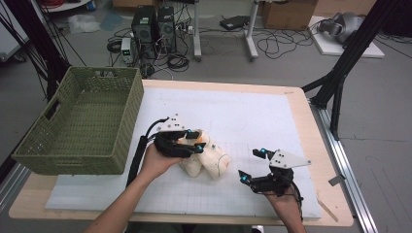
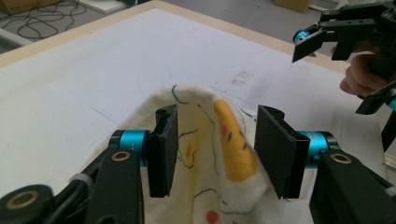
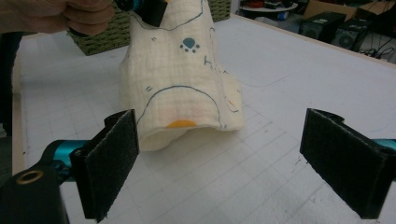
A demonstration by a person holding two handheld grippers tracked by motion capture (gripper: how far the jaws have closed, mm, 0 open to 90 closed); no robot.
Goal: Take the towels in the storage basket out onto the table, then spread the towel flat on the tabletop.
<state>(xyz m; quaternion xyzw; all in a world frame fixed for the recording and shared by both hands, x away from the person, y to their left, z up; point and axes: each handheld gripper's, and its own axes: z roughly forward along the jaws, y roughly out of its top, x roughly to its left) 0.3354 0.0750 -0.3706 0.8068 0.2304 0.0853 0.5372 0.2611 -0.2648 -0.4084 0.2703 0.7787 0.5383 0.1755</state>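
A cream cloth (image 1: 210,160) with blue lines and orange and red patches lies bunched in a soft mound on the white mat (image 1: 243,116). My left gripper (image 1: 196,140) sits on top of the mound's left end. In the left gripper view the cloth (image 2: 205,116) bulges up between the two pads of the left gripper (image 2: 217,149), which stand apart and do not press on it. My right gripper (image 1: 249,165) rests to the right of the mound, open. Its jaws (image 3: 219,158) frame bare mat, with the cloth (image 3: 182,70) just beyond them.
A green woven basket (image 1: 73,155) stands at the table's left, overhanging the mat's edge, with nothing seen inside it. The wooden table edge (image 1: 311,121) runs along the right. Beyond the table, computer towers (image 1: 153,29), cables and black stand legs (image 1: 340,73) occupy the floor.
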